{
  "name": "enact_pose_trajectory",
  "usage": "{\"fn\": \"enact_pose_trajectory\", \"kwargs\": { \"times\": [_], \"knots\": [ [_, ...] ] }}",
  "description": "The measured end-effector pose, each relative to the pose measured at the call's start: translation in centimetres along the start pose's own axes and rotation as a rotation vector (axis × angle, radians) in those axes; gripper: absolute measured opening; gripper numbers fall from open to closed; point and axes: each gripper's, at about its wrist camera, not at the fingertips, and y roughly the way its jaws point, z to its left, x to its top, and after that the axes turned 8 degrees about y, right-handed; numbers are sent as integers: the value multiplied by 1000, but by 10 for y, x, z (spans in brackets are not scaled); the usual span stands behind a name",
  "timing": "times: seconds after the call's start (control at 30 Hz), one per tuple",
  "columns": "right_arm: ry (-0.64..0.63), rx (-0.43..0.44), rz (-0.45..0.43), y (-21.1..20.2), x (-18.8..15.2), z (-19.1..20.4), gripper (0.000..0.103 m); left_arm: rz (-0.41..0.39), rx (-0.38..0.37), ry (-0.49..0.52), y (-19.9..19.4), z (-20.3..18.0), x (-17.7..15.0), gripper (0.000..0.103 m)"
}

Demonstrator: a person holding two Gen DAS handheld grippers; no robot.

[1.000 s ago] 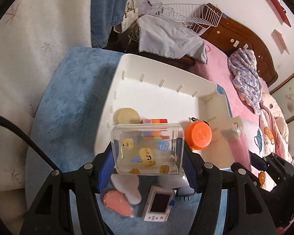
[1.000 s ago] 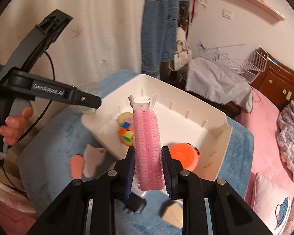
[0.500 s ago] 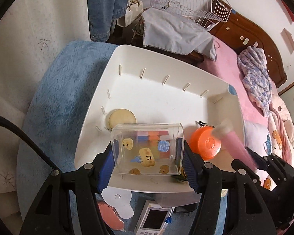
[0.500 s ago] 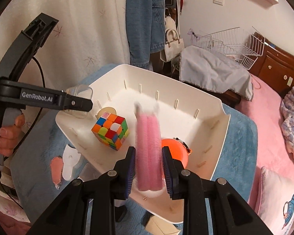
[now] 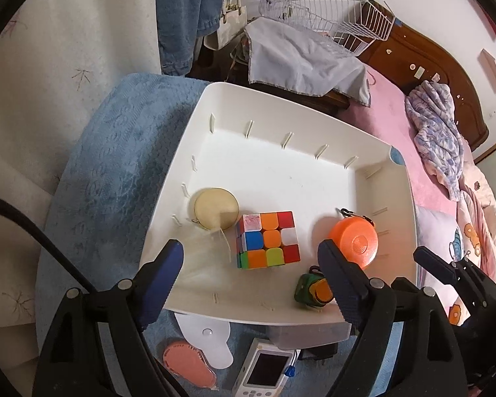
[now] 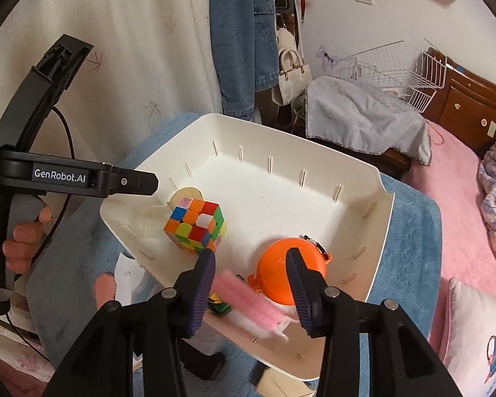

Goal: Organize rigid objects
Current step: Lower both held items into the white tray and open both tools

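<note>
I have both grippers over the white bin (image 5: 373, 152), which sits on a blue towel (image 5: 115, 152).

On my left gripper (image 5: 251, 268) the jaws are opening and they press on nothing. Between them, close to the left finger, I see a blurred clear box (image 5: 208, 251) falling toward the bin floor; its outline is too smeared to say if it has landed. Just beyond the left finger lies a round cream case (image 5: 215, 211). Between the 2 fingers, a bit forward, stands the colourful cube (image 5: 268, 240). Beside the tip of the right finger lies the orange round case (image 5: 355, 241), and near the inner side of that finger sits a small green and yellow toy (image 5: 309, 291), partly hidden. Below the jaws, outside the bin, I see a white and pink piece (image 5: 201, 344) and a small white device with a screen (image 5: 264, 372) on the towel.

On my right gripper (image 6: 253, 292) the jaws are opening too. The pink hair roller clip (image 6: 248, 301) lies tilted between them, blurred, and the pads do not press it. It sits in the near part of the bin, touching or just beside the orange case (image 6: 276, 278). The cube (image 6: 196, 226) stands ahead of the left finger. Far to the left of these jaws a hand (image 6: 20, 238) holds the other gripper's handle.
</note>
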Motion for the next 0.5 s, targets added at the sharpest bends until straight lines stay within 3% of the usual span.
{"fn": "enact_pose_trajectory", "kwargs": {
  "times": [0.3,0.5],
  "knots": [
    [15,-21,-35,-30,-2,12,64,-60,-11,38,-30,-3,-8,86],
    [47,-56,-79,-59,-8,26,70,-110,-34,74,-56,-3,-21,86]
  ]
}}
